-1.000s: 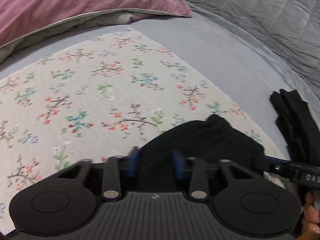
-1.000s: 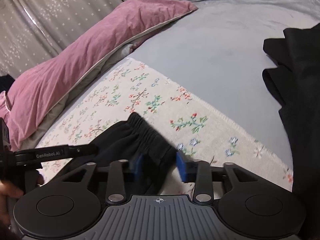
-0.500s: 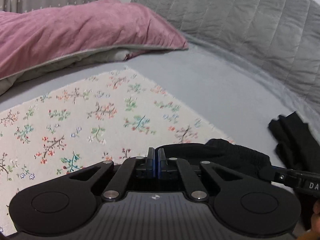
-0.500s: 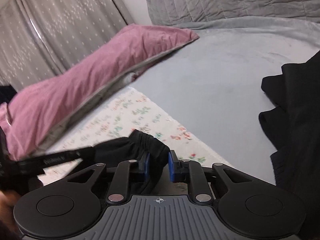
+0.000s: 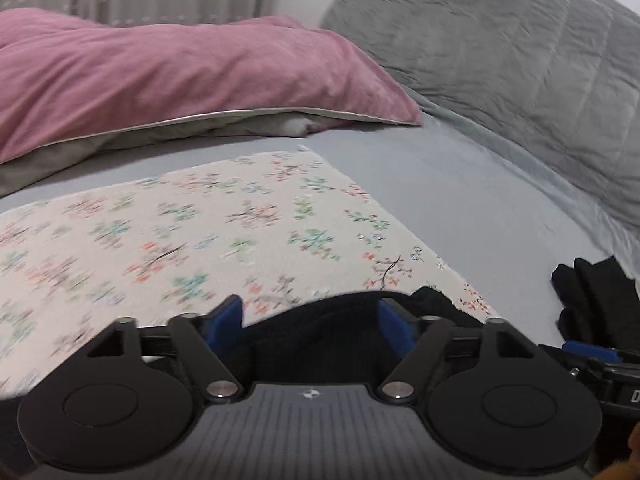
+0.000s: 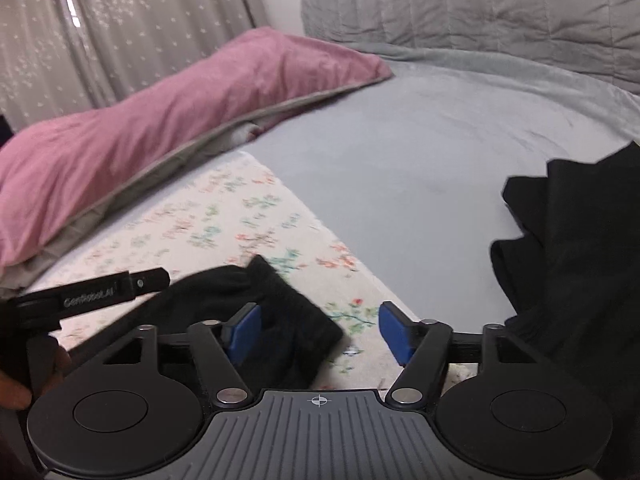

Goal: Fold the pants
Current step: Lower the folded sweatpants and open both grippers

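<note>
The black pants lie bunched on the floral cloth on the bed. My left gripper hovers over them with its jaws opening wide. The fabric sits low between the blue pads, and neither pad presses on it. In the right wrist view the elastic waistband end of the pants lies by the left pad of my right gripper. Its jaws are opening too, with the cloth showing in most of the gap. One finger of the left gripper reaches in from the left.
A pink pillow lies at the back, with a grey quilt at the right. A pile of other black clothes rests on the grey sheet at the right. Curtains hang behind. A hand shows at the left edge.
Both grippers closed on the pants half a second ago and have now spread apart, letting the fabric go. Both views have lifted and tilted up, showing more pillow and quilt.
</note>
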`<state>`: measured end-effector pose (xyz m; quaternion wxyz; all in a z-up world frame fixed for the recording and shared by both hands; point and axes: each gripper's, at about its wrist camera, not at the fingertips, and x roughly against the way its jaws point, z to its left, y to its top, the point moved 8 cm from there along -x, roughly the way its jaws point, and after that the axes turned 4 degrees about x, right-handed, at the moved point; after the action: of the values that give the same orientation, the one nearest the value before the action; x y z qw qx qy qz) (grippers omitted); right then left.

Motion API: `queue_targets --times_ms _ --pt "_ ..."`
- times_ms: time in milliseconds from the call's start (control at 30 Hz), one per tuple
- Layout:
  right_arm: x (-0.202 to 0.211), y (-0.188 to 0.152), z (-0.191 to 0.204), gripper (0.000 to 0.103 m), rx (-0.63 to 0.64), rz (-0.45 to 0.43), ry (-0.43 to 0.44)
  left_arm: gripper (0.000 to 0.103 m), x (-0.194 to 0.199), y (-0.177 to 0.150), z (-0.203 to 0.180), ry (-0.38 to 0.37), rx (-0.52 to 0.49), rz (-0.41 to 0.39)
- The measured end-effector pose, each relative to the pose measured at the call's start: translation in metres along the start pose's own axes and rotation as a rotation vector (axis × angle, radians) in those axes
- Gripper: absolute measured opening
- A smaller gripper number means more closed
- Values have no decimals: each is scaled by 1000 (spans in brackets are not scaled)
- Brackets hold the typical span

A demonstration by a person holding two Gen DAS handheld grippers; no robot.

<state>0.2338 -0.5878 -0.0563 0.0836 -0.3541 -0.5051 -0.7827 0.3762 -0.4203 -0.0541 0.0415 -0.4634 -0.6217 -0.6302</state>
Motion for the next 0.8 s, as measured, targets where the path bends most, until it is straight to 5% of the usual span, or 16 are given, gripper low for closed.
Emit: queue_targets --times_ms 267,433,800 --pt "37 -13 49 87 146 -6 108 103 103 -27 50 111 41 -1" --pt "44 -30 71 90 167 30 174 103 172 -41 90 216 46 -34" --pt "73 -76 151 96 244 94 320 103 305 -102 209 454 303 -55"
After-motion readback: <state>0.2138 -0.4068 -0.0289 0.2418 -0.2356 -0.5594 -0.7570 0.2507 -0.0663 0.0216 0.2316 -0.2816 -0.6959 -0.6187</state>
